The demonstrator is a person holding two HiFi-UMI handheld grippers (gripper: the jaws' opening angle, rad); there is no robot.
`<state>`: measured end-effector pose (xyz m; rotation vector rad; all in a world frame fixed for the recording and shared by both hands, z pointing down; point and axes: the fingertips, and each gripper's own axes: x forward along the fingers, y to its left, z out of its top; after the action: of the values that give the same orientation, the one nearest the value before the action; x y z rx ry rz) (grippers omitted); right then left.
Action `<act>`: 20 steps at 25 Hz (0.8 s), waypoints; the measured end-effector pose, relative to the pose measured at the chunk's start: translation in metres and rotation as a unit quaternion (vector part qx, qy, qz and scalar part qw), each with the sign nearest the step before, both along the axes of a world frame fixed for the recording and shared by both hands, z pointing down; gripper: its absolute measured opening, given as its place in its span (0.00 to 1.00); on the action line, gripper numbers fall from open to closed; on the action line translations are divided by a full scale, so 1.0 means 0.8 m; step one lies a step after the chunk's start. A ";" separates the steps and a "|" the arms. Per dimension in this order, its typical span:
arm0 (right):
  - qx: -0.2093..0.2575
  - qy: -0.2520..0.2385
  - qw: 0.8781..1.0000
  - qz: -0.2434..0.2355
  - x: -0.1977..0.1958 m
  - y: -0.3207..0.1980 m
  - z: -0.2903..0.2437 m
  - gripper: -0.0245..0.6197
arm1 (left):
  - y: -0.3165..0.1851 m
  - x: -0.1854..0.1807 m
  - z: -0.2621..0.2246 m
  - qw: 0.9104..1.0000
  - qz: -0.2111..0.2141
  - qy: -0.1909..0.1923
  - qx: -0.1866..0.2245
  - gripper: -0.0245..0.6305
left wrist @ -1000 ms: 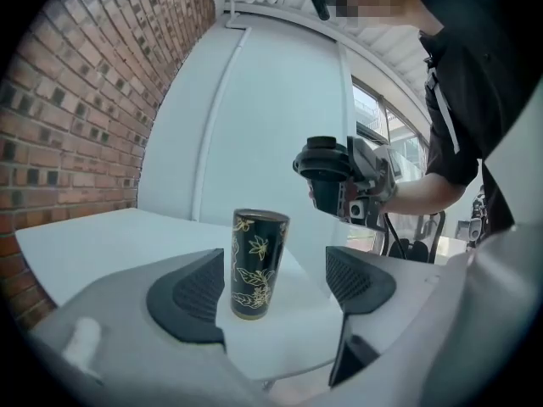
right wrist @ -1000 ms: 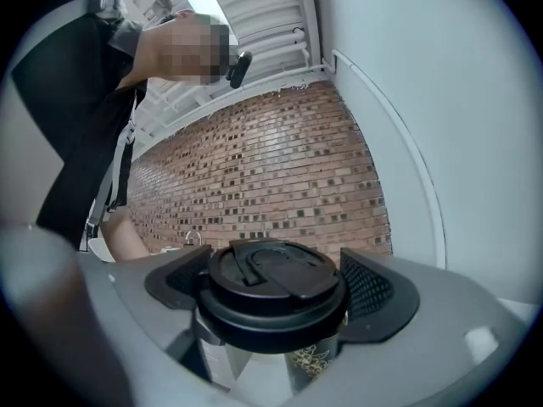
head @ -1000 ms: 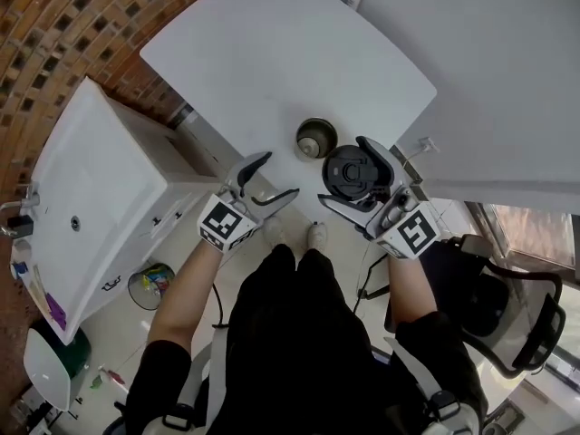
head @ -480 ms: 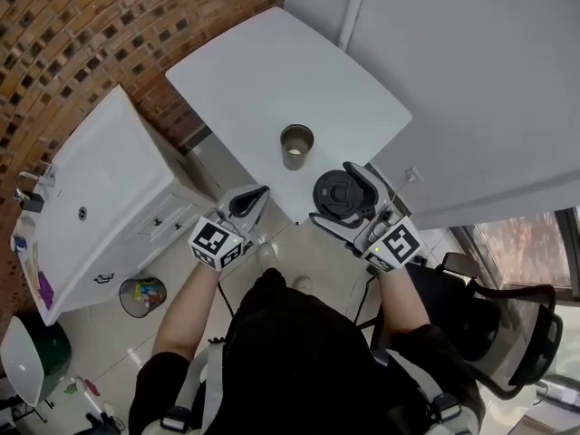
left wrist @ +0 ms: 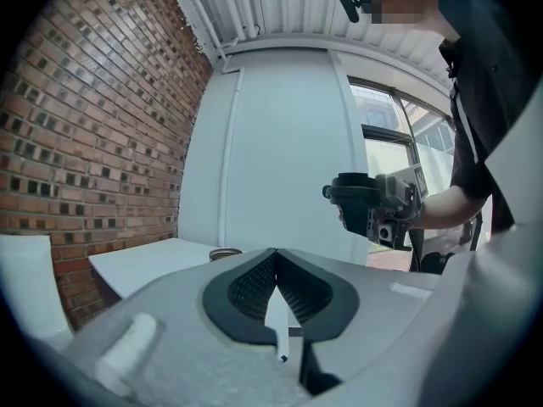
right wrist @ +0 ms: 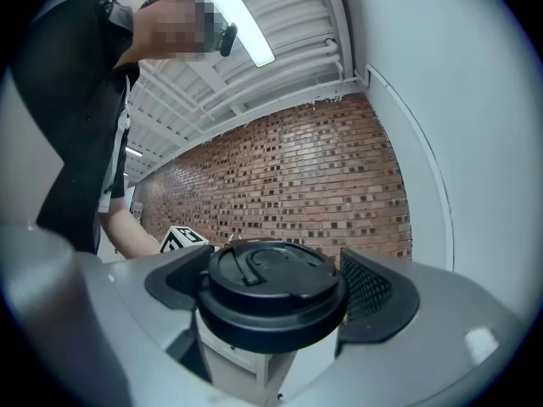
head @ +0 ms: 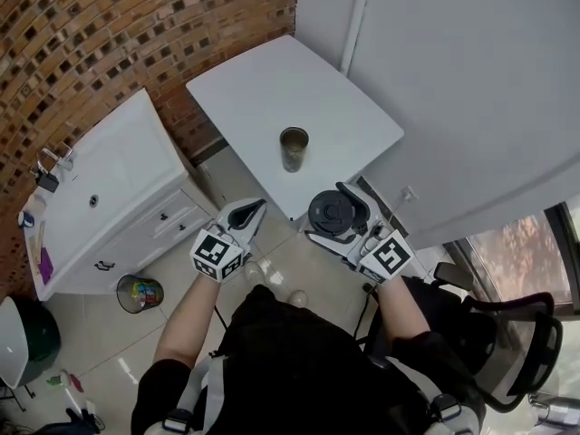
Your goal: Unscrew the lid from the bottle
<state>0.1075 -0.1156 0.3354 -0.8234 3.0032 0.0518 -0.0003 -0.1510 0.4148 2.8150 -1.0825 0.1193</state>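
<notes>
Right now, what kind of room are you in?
Probably a workroom or office corner with a washing spot. I see a brick wall, a white sink cabinet with drawers, a small white table and a black office chair.

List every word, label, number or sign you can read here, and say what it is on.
No readable words, labels or numbers anywhere.
Cubes on the left gripper and right gripper: black-and-white square patterns, no letters.
Lid: raised shapes only, no writing.
Wrappers in the bin: too small to read.
</notes>
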 end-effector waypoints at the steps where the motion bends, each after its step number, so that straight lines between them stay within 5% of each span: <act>1: 0.008 0.008 1.000 0.000 0.001 0.008 0.000 0.77 | 0.006 -0.002 -0.004 1.000 0.002 0.001 0.001 0.04; 5: 0.008 0.013 1.000 0.011 0.001 0.026 -0.007 0.77 | 0.015 -0.005 -0.026 0.999 0.018 -0.019 0.021 0.04; 12: 0.009 -0.006 0.998 0.057 -0.015 0.041 -0.014 0.77 | 0.034 -0.032 -0.049 0.998 0.058 0.011 0.021 0.04; 20: 0.008 -0.014 0.996 0.090 -0.038 0.035 -0.019 0.77 | 0.016 -0.068 -0.050 0.998 0.055 0.024 0.016 0.04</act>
<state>0.0770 -0.0879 0.3204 -1.0803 2.8898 0.0664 -0.0551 -0.1383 0.3749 2.8896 -0.9276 0.0436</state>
